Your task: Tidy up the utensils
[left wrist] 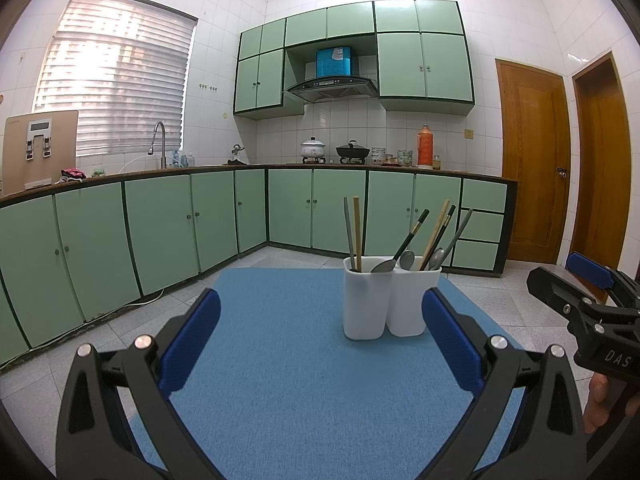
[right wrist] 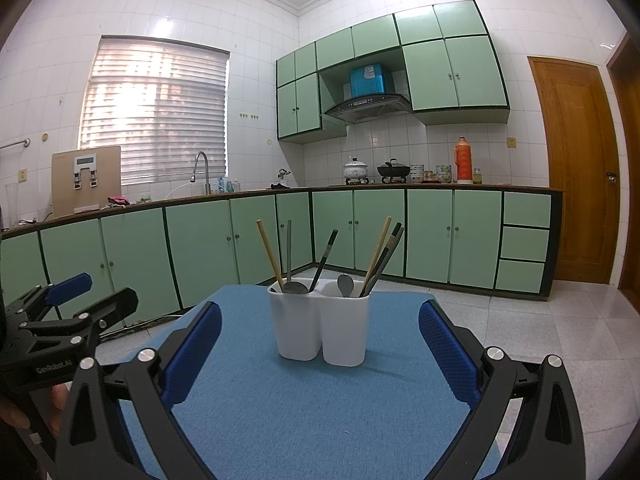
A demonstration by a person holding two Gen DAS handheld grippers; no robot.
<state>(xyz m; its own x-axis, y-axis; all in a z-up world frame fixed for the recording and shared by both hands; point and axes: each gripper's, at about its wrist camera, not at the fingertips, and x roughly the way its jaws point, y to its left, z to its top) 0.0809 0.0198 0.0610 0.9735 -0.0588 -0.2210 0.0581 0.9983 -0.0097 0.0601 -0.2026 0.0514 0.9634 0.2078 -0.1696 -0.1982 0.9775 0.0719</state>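
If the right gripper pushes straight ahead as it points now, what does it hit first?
Probably the white utensil holder, centred ahead of the open right gripper on the blue mat; nothing shows between them.

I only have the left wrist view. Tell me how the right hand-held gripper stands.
Observer: The right hand-held gripper is wide open with nothing between its blue pads. It points at the white holder.
Operator: Now give me my own gripper from outside.
Observer: The left hand-held gripper shows side-on at the frame's left, beside the blue mat. Its body reads GenRobot.AI.
Operator: Report what lies left of the window.
Observer: A metal rail is fixed to the tiled wall there.
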